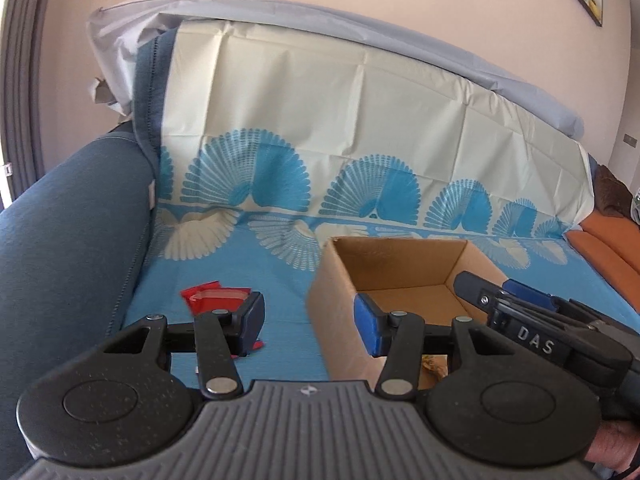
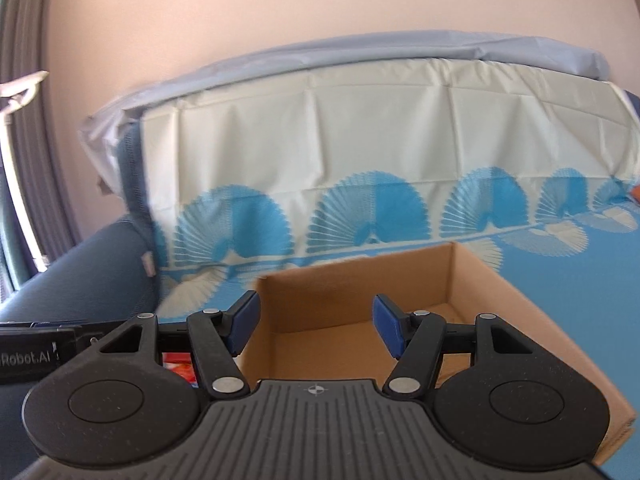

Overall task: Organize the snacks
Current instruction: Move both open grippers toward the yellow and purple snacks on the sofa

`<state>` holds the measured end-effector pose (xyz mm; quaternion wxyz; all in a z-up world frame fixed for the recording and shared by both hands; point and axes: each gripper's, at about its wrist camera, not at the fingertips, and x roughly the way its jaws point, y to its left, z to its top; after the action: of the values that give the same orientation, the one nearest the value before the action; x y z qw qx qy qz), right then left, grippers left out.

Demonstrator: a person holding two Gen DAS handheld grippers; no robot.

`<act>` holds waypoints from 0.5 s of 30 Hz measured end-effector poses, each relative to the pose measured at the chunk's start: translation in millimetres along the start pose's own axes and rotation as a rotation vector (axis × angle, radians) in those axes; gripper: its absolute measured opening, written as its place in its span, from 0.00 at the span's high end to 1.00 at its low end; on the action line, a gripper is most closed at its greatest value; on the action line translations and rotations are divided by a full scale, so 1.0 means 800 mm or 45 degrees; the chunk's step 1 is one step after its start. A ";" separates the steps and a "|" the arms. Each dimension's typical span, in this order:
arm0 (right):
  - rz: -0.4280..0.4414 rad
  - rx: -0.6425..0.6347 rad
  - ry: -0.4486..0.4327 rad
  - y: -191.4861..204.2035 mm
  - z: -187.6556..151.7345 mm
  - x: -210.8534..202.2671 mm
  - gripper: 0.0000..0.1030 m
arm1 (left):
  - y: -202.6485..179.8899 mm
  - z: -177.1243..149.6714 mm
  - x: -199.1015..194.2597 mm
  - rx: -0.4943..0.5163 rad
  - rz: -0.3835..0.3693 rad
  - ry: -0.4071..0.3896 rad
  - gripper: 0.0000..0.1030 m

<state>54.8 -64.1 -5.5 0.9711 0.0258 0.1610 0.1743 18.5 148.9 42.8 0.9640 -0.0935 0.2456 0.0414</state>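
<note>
A red snack packet (image 1: pixel 216 298) lies on the blue patterned cloth, just beyond the left finger of my left gripper (image 1: pixel 310 324). That gripper is open with nothing between its pads. An open cardboard box (image 1: pixel 400 276) stands to the right of the packet. My right gripper (image 1: pixel 500 290) reaches in over the box from the right. In the right wrist view my right gripper (image 2: pixel 316 324) hangs open over the cardboard box (image 2: pixel 520 312), holding nothing. A bit of the red packet (image 2: pixel 178 364) shows under its left linkage, and my left gripper's body (image 2: pixel 28 346) sits at the far left.
The cloth with blue fan shapes (image 1: pixel 320 140) drapes over the sofa seat and back. A dark blue armrest (image 1: pixel 72 240) bounds the left side. Orange cushions (image 1: pixel 608 248) lie at the far right. A person's hand (image 1: pixel 612 440) shows at the lower right.
</note>
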 end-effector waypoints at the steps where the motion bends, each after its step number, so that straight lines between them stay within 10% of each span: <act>1: 0.028 -0.012 -0.004 0.007 -0.001 -0.002 0.38 | 0.009 0.003 -0.005 0.004 0.017 -0.004 0.55; 8: 0.217 -0.102 0.045 0.054 -0.018 -0.004 0.44 | 0.072 -0.011 -0.038 -0.082 -0.066 -0.061 0.55; 15: 0.345 -0.085 0.142 0.092 -0.034 0.009 0.56 | 0.117 -0.041 0.007 -0.291 -0.128 0.151 0.56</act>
<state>27.9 7.1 -25.5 0.9286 0.0053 0.2037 0.3102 -4.0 234.4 -3.1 0.9317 -0.2171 0.2909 0.0151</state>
